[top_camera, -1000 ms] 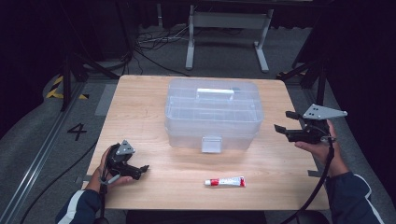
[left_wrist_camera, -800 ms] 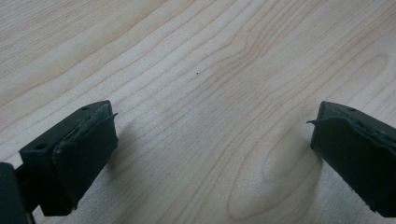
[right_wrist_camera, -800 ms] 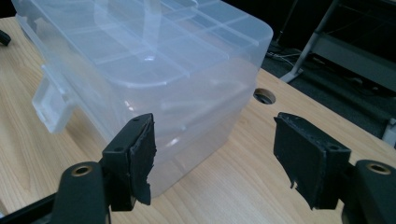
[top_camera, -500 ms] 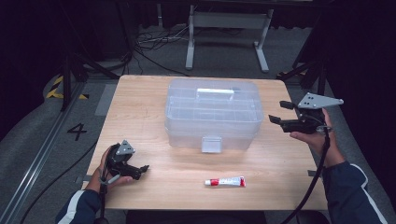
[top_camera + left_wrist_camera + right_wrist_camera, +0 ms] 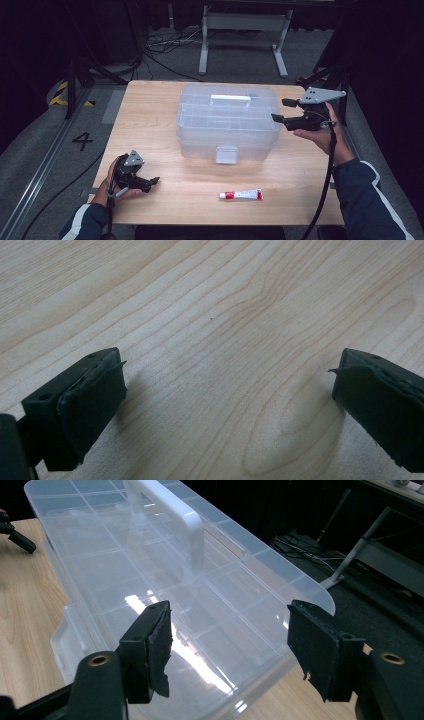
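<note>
Nearest the person, close to the front edge of the light wood-grain counter (image 5: 150,125): small white tube with red cap and red print (image 5: 241,194), lying flat, cap end toward the left, touching nothing.

Front-left corner: left hand-held gripper (image 5: 151,182) resting low on the counter in the left hand (image 5: 118,180), jaws pointing toward the tube, well apart from it. Left gripper view: jaws spread wide over bare wood, nothing between them. Released.

Mid-counter: large clear plastic storage box with white handle and front latch (image 5: 227,122), lid down, latch tab facing the person. Divider grid visible through the lid. Tube sits in front of the latch, slightly to its right, clear gap between.

Right of the box: right hand-held gripper (image 5: 278,110) held above the counter in the right hand (image 5: 320,134), grey three-cornered plate on top, jaws aimed at the box's right end, just beside the lid edge. Right gripper view: jaws stand apart with the lid corner (image 5: 300,587) seen between them, pads not touching plastic. Jaws have just been closing somewhat, gripping nothing.

Beyond the counter: dark floor with cables (image 5: 155,50) and a grey metal stand frame (image 5: 242,30).
</note>
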The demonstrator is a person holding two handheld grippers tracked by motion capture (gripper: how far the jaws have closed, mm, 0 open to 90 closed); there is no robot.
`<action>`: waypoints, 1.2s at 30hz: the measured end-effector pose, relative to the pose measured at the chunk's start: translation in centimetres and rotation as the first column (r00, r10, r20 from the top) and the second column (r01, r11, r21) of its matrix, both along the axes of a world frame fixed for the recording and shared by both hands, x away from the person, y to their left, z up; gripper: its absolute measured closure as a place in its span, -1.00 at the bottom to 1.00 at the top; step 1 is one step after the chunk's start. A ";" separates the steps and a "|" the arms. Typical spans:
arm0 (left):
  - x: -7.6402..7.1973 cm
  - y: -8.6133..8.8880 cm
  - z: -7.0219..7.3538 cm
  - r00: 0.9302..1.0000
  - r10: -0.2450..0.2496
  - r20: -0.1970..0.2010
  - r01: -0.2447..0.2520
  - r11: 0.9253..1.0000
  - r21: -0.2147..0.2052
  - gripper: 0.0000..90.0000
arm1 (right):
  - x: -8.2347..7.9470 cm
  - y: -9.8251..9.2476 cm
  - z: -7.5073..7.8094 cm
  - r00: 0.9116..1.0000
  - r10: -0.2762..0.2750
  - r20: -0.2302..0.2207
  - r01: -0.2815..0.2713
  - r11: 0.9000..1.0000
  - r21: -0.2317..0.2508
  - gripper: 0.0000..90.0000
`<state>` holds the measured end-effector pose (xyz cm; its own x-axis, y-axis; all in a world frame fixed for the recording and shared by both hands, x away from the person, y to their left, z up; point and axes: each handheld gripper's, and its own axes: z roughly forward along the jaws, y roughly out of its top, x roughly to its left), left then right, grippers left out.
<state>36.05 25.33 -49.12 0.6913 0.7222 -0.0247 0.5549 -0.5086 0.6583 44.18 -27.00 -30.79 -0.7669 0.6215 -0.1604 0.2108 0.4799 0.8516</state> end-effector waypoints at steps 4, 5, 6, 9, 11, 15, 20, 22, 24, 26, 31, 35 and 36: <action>0.0 0.0 0.0 1.000 0.000 0.000 0.000 1.000 0.000 -0.98 | 0.6 0.8 0.2 1.000 0.012 -0.005 -0.012 1.000 0.002 -0.17; 0.0 0.0 0.0 1.000 0.001 -0.001 -0.001 1.000 -0.001 -0.98 | 0.8 1.0 0.2 1.000 0.016 -0.005 -0.016 1.000 0.004 -0.14; 0.0 0.0 0.0 1.000 0.000 0.000 0.000 1.000 0.000 -0.98 | 1.0 1.3 0.3 1.000 0.020 -0.013 -0.020 1.000 0.001 -0.14; 0.0 0.0 0.0 1.000 0.001 -0.001 -0.001 1.000 -0.002 -0.98 | 1.4 2.0 0.3 0.999 0.031 -0.015 -0.031 0.999 -0.011 -0.12; 0.0 0.0 0.0 1.000 0.001 -0.001 -0.001 1.000 -0.002 -0.98 | 1.5 2.4 0.3 0.999 0.036 -0.023 -0.036 0.999 -0.012 -0.12; 0.0 0.0 0.0 1.000 0.000 0.000 0.000 1.000 0.000 -0.98 | 1.9 3.2 0.2 0.999 0.042 -0.030 -0.043 0.999 -0.024 -0.12; 0.0 0.0 0.0 1.000 0.001 -0.001 -0.001 1.000 -0.001 -0.98 | 2.3 4.0 0.2 0.998 0.055 -0.032 -0.057 0.997 -0.042 -0.10; 0.0 0.0 0.0 1.000 0.001 -0.001 -0.001 1.000 -0.001 -0.98 | 2.4 4.3 0.2 0.998 0.060 -0.036 -0.061 0.997 -0.047 -0.09; 0.0 0.0 0.0 1.000 0.000 0.000 0.000 1.000 0.000 -0.98 | 2.7 4.5 0.1 0.997 0.065 -0.042 -0.067 0.996 -0.054 -0.08; 0.0 0.0 0.0 1.000 -0.001 0.000 0.001 1.000 0.001 -0.98 | 2.8 4.8 0.1 0.997 0.068 -0.043 -0.071 0.996 -0.059 -0.06; 0.0 0.0 0.0 1.000 0.001 -0.001 -0.001 1.000 -0.001 -0.98 | 3.0 5.5 0.3 0.996 0.082 -0.047 -0.085 0.994 -0.066 -0.02; 0.0 0.0 0.0 1.000 0.001 -0.001 -0.001 1.000 -0.002 -0.98 | 3.3 6.1 0.3 0.995 0.085 -0.055 -0.090 0.992 -0.088 0.02; 0.0 0.0 0.0 1.000 0.001 -0.001 -0.001 1.000 -0.001 -0.98 | 3.4 6.2 0.3 0.995 0.084 -0.054 -0.089 0.991 -0.095 0.04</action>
<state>36.05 25.32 -49.13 0.6904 0.7229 -0.0264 0.5562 -0.5071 0.6584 47.54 -20.81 -30.49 -0.8258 0.5355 -0.1767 0.2060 0.5782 0.7894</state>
